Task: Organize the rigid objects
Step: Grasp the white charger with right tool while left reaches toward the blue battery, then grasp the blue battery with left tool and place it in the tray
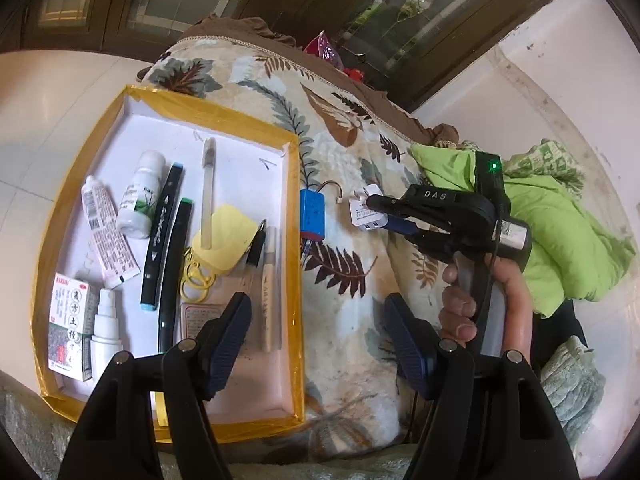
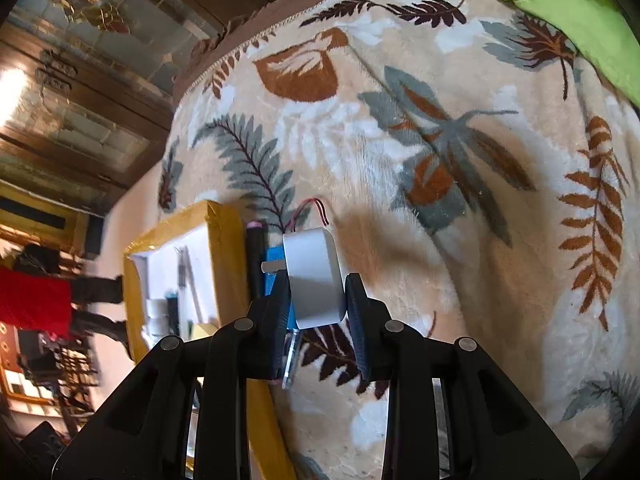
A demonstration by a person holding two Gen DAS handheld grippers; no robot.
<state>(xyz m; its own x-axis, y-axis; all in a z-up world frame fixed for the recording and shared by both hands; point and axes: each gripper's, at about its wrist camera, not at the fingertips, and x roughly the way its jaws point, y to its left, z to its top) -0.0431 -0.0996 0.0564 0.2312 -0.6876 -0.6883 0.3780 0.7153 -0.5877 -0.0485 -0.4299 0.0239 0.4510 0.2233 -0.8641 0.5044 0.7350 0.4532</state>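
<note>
Left wrist view: yellow-edged tray [image 1: 294, 200] sits on the leaf blanket [image 1: 344, 128], left gripper [image 1: 318, 336] spread and empty. Right gripper [image 2: 316, 300] pinches the white USB charger [image 2: 314, 276] beside the tray: hard, light, smooth plastic, so I'd squeeze its flat sides.

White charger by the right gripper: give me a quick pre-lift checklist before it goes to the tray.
1. White charger between the right gripper fingers: ok.
2. Both pads touching it: cannot tell; a slight gap shows on the right.
3. Blue battery pack apart from the charger: ok in the left view.
4. Bare floor in the tray: ok, at the near end.
5. Left gripper empty and off to the side: ok.
</note>
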